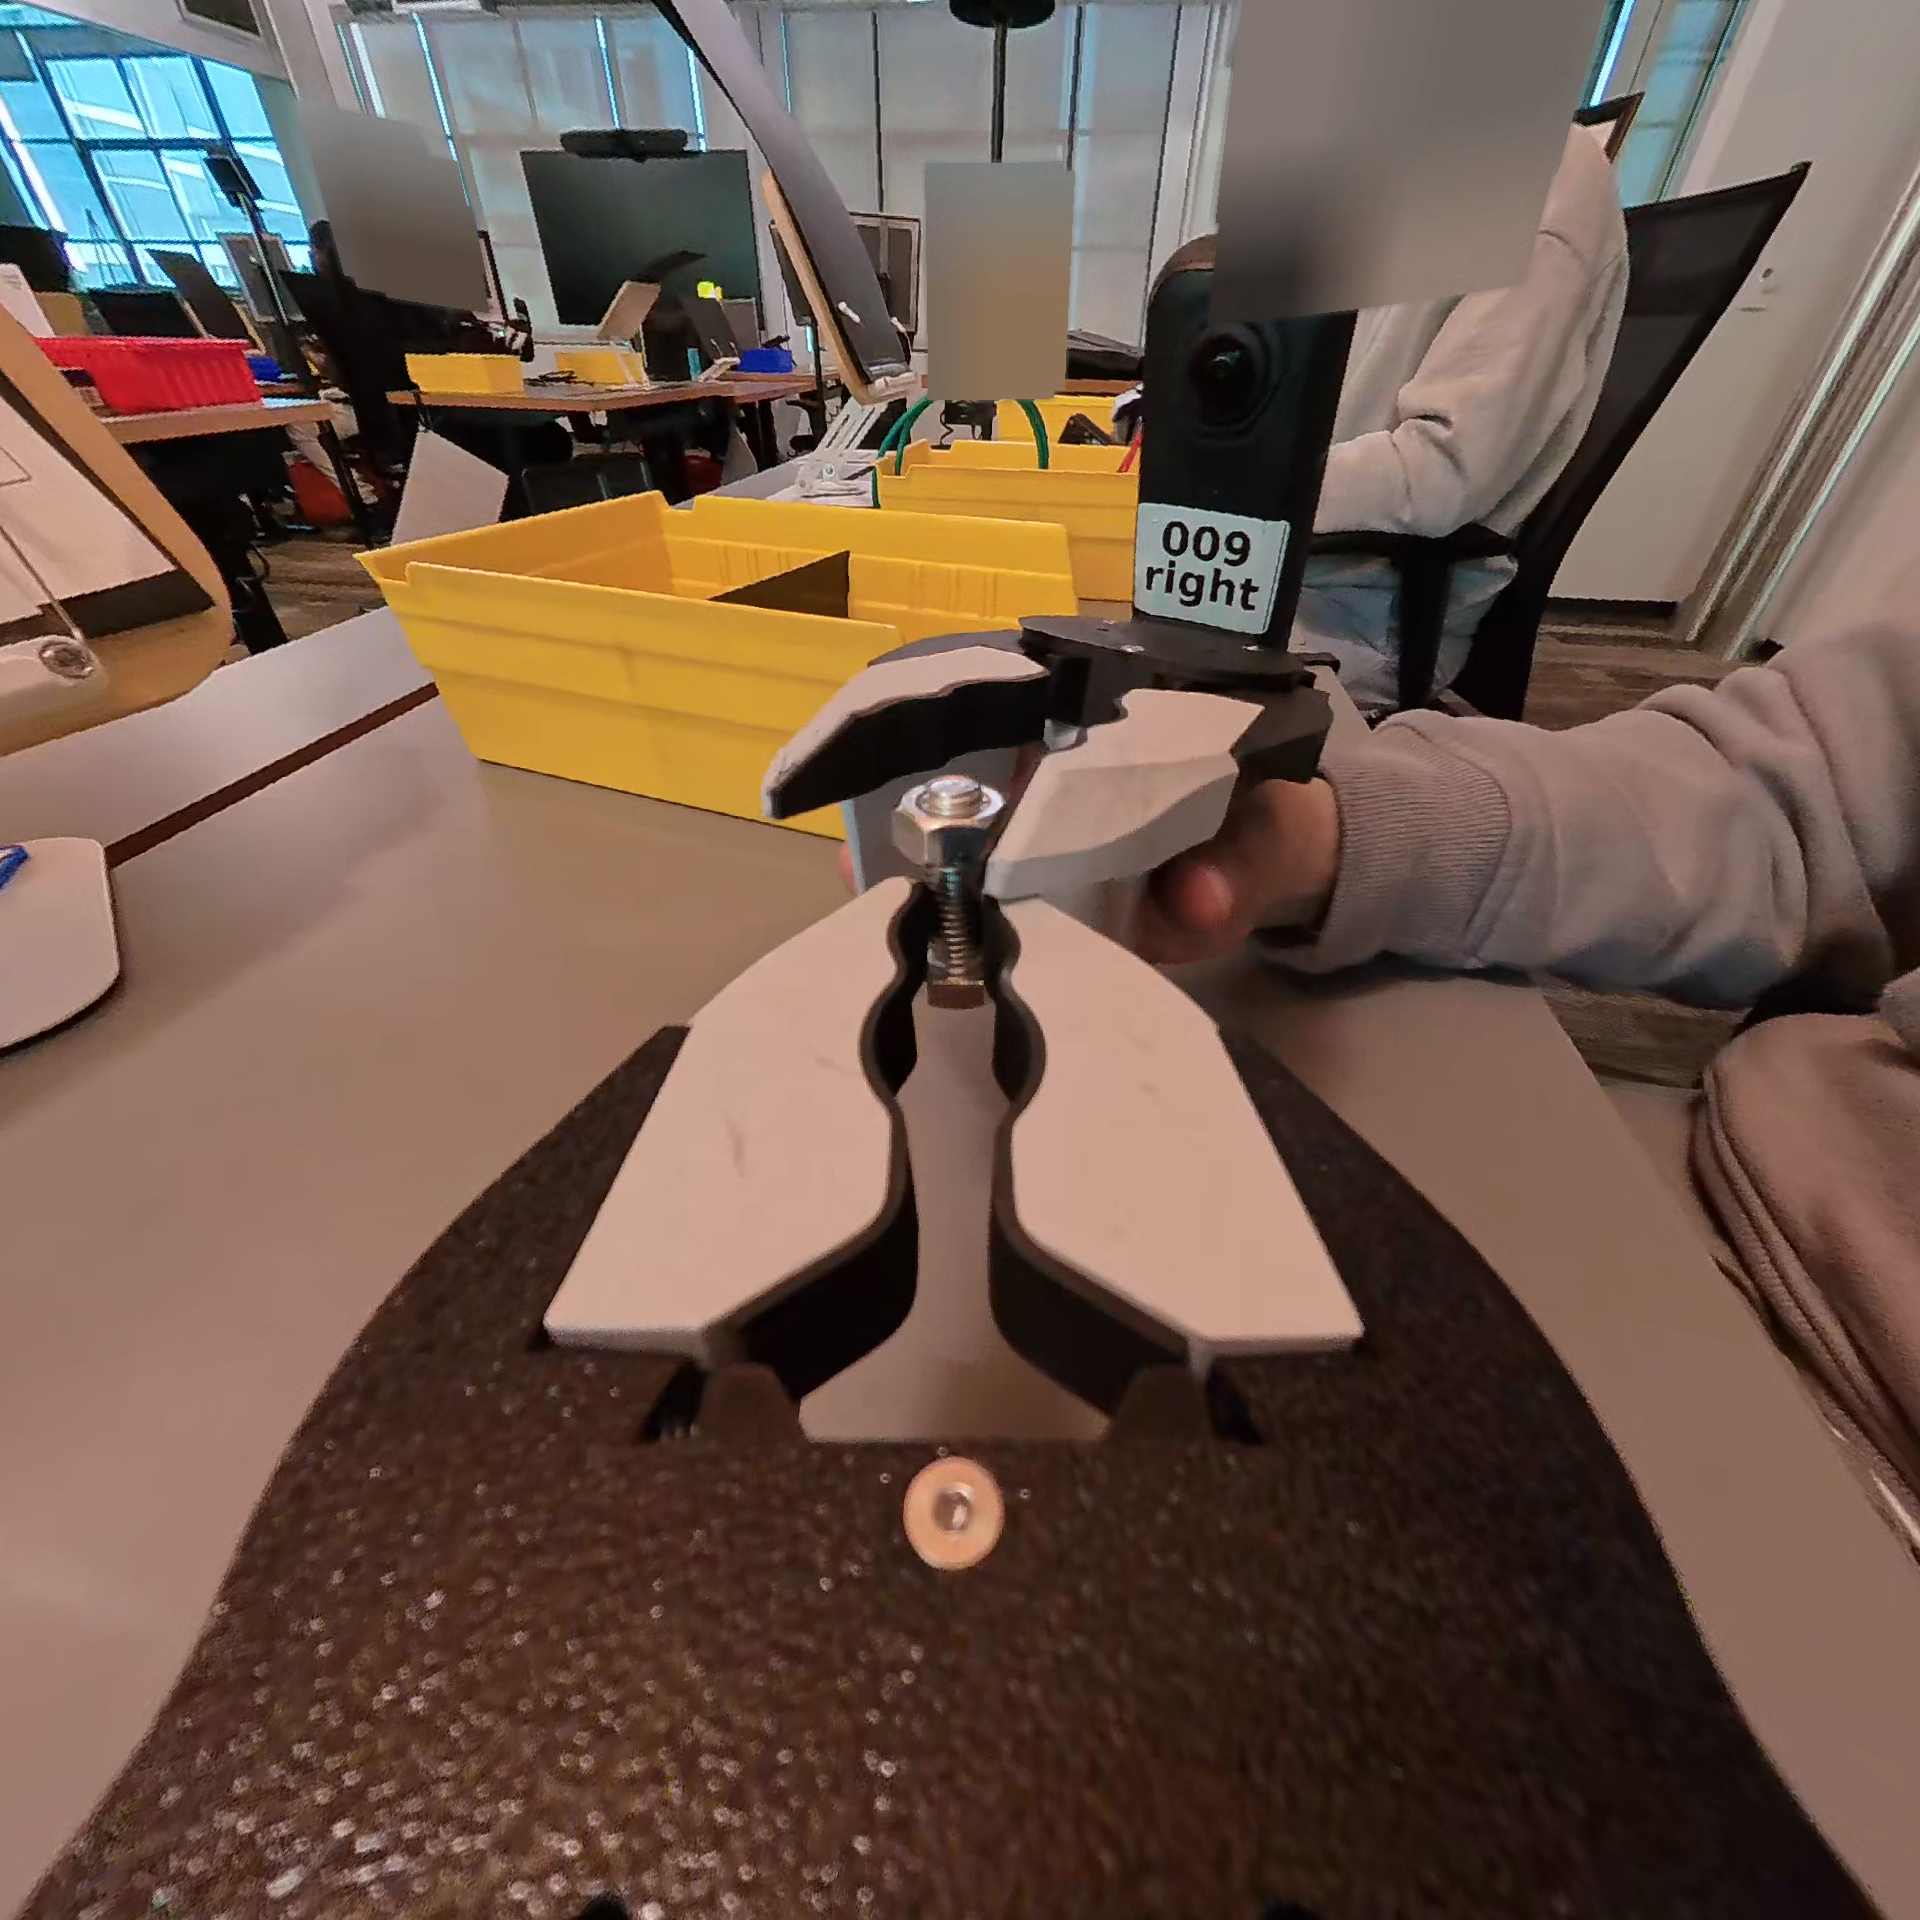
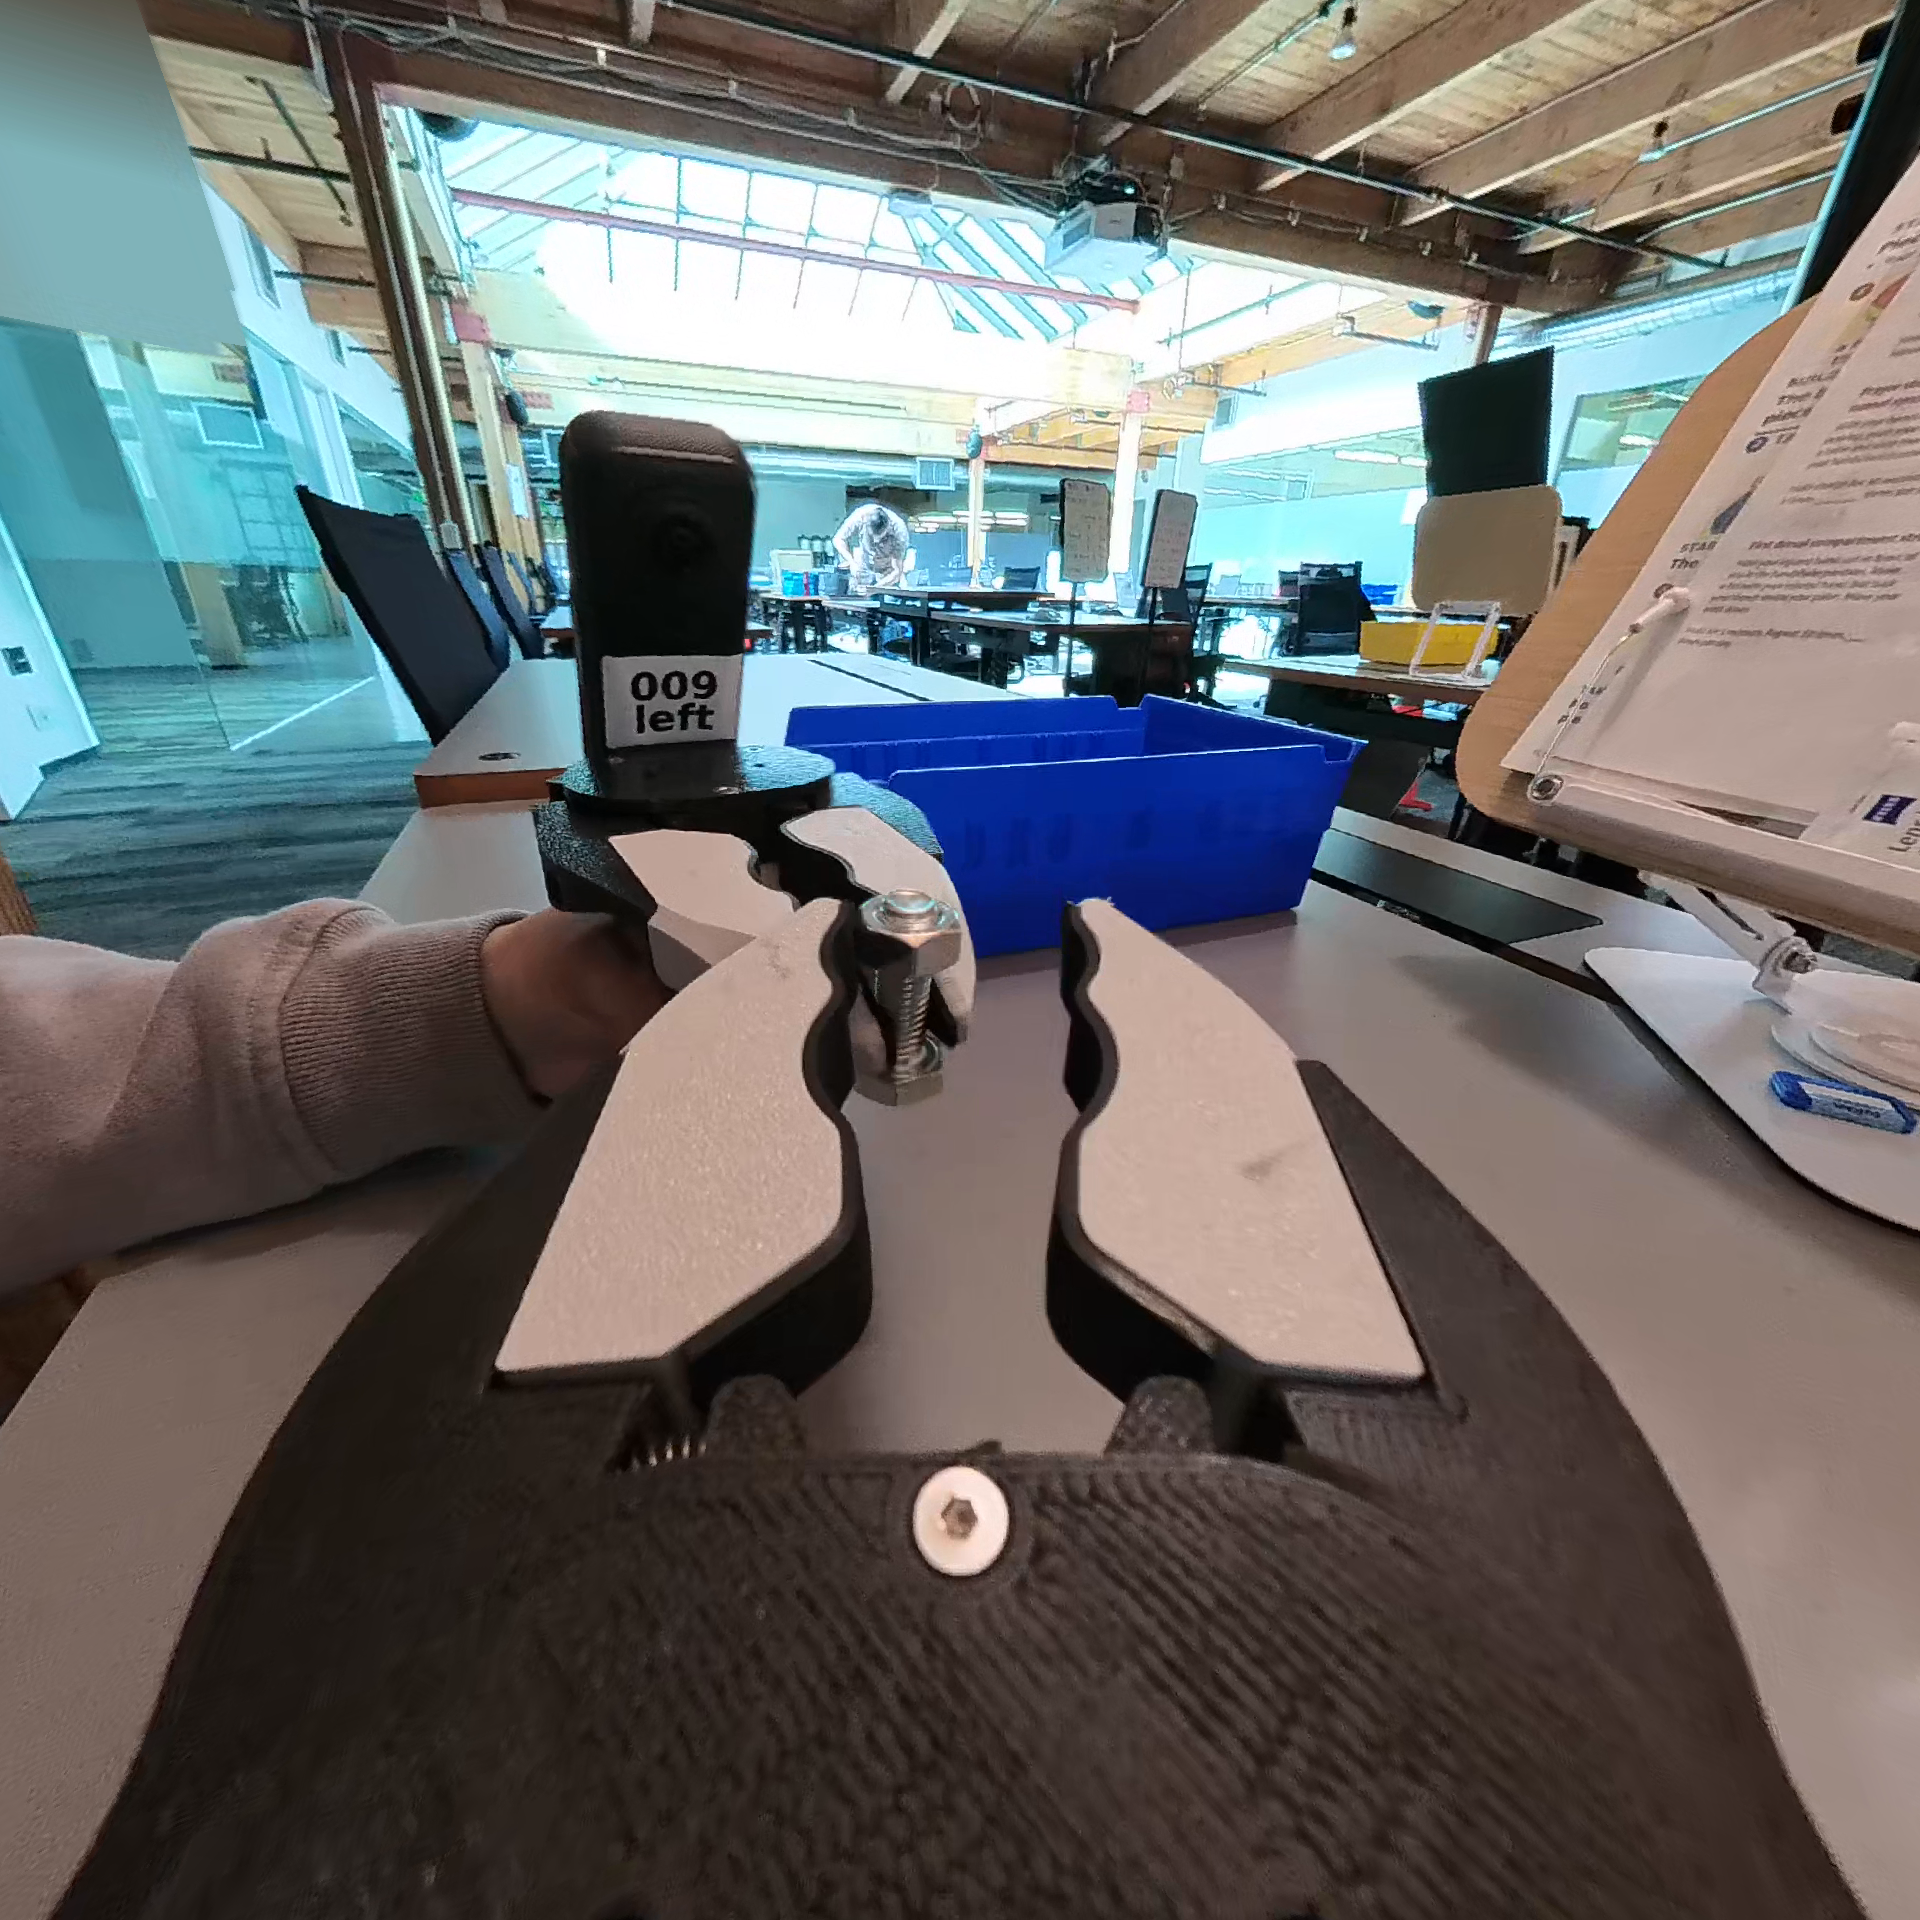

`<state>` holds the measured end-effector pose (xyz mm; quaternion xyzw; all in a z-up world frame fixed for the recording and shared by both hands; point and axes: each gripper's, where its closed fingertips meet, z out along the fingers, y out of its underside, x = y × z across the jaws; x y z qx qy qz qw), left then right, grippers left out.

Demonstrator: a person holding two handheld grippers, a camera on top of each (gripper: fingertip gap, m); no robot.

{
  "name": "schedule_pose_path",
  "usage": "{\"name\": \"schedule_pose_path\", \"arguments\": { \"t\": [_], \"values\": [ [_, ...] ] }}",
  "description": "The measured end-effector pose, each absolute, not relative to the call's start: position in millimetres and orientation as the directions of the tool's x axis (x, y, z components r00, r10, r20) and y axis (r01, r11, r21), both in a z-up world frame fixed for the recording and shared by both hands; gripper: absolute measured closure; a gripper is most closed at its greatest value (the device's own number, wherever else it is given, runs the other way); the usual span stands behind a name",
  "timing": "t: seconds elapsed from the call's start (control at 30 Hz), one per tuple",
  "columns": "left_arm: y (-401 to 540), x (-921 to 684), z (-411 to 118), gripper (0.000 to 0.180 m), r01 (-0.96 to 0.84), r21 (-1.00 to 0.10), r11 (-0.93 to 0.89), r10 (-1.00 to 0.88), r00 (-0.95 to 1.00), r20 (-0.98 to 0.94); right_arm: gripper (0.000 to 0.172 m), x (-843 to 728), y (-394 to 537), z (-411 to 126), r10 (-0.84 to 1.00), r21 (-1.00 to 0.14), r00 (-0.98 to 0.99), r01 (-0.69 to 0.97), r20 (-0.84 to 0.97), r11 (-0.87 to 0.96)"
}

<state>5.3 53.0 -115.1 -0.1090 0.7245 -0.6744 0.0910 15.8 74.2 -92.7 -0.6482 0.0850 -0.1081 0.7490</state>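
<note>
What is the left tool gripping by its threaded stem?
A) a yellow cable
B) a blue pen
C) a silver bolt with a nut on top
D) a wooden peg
C: the left tool has its tips closed on the threaded shaft of a silver bolt standing upright, nut at its top.

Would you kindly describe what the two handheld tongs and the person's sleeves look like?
Both tongs, left and right, have a rough black printed body, two pale grey wavy-edged fingers and a silver screw at the base. Each carries an upright black camera bearing a white label. The person wears grey ribbed-cuff sleeves.
</note>
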Motion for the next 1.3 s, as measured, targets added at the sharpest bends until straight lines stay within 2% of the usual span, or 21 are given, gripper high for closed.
{"name": "schedule_pose_path", "arguments": {
  "t": [0.1,0.17,0.23,0.3,0.4,0.63,0.73,0.8,0.87,1.0,1.13,1.3],
  "values": [
    [63,15,-109,0.172,-0.042,-0.999,0.020,-0.348,-0.937,0.032,0.126,30,65,-90,-0.330,-0.987,0.943,0.020,-0.035,0.161],
    [70,15,-103,0.172,-0.037,-0.999,-0.029,-0.346,-0.937,0.045,0.144,49,55,-95,-0.430,-0.985,0.898,-0.021,-0.093,0.170],
    [74,14,-96,0.172,-0.021,-0.997,-0.077,-0.347,-0.937,0.047,0.130,46,53,-91,-0.397,-0.982,0.913,-0.023,-0.096,0.186],
    [73,15,-97,0.172,-0.023,-0.997,-0.072,-0.352,-0.935,0.047,0.126,36,57,-86,-0.345,-0.977,0.935,-0.009,-0.084,0.212],
    [68,16,-103,0.172,-0.020,-0.999,-0.025,-0.364,-0.931,0.028,0.127,20,67,-79,-0.280,-0.972,0.959,0.019,-0.049,0.234],
    [54,9,-107,0.172,-0.001,-1.000,0.011,-0.335,-0.942,-0.002,0.133,17,72,-80,-0.294,-0.977,0.956,0.056,-0.008,0.208],
    [61,14,-101,0.172,-0.002,-0.999,-0.038,-0.371,-0.928,0.016,0.128,25,65,-79,-0.311,-0.972,0.949,0.017,-0.059,0.234],
    [70,15,-91,0.172,-0.001,-0.993,-0.118,-0.368,-0.929,0.045,0.141,46,54,-85,-0.415,-0.972,0.901,-0.028,-0.126,0.235],
    [77,17,-87,0.172,-0.002,-0.987,-0.161,-0.376,-0.924,0.063,0.128,50,53,-90,-0.412,-0.978,0.902,-0.044,-0.127,0.206],
    [71,17,-94,0.172,-0.001,-0.995,-0.105,-0.383,-0.923,0.041,0.124,28,63,-77,-0.301,-0.966,0.949,-0.019,-0.099,0.257],
    [60,15,-103,0.172,0.023,-1.000,-0.010,-0.381,-0.924,-0.017,0.125,13,73,-76,-0.267,-0.971,0.963,0.036,-0.029,0.236],
    [54,11,-106,0.172,0.054,-0.998,0.025,-0.370,-0.927,-0.059,0.127,19,72,-79,-0.277,-0.973,0.959,0.007,-0.058,0.229]
  ]
}}
